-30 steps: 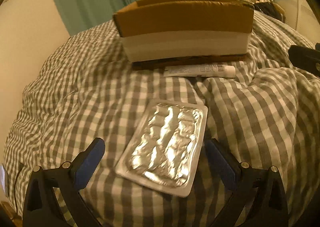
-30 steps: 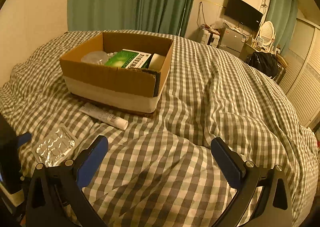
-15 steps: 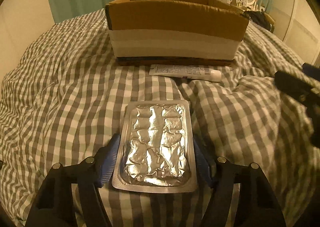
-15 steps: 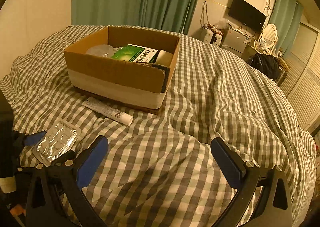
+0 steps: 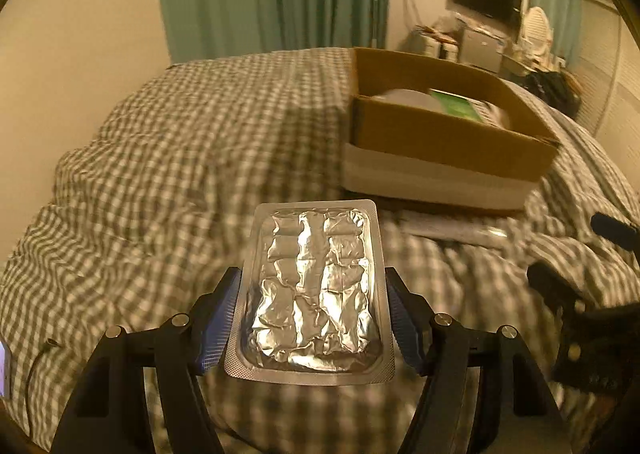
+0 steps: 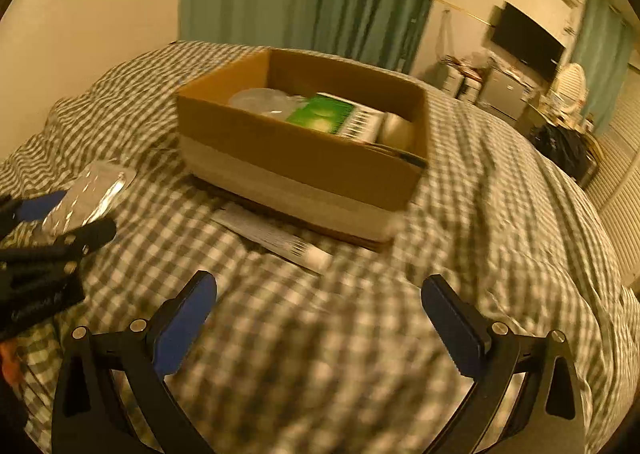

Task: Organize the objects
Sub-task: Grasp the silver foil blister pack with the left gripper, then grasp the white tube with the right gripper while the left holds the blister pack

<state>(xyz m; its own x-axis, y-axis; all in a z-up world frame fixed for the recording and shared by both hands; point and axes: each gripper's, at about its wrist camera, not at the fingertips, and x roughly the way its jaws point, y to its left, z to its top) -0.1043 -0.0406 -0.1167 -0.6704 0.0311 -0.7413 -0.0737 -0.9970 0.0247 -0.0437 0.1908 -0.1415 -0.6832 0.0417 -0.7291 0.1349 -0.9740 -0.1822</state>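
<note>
Gripping a foil blister pack (image 5: pixel 314 290) by its long edges, the left claw (image 5: pixel 312 318) holds it above the checked bed (image 5: pixel 160 174). Farther right, a tube (image 6: pixel 276 238) lies against the cardboard box (image 6: pixel 304 158). Rightmost, the right claw (image 6: pixel 320 318) hangs wide and empty.

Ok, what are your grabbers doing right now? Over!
Left gripper shut on the pill pack, lifted. Right gripper open, empty. Box ahead; tube lies in front of it.
</note>
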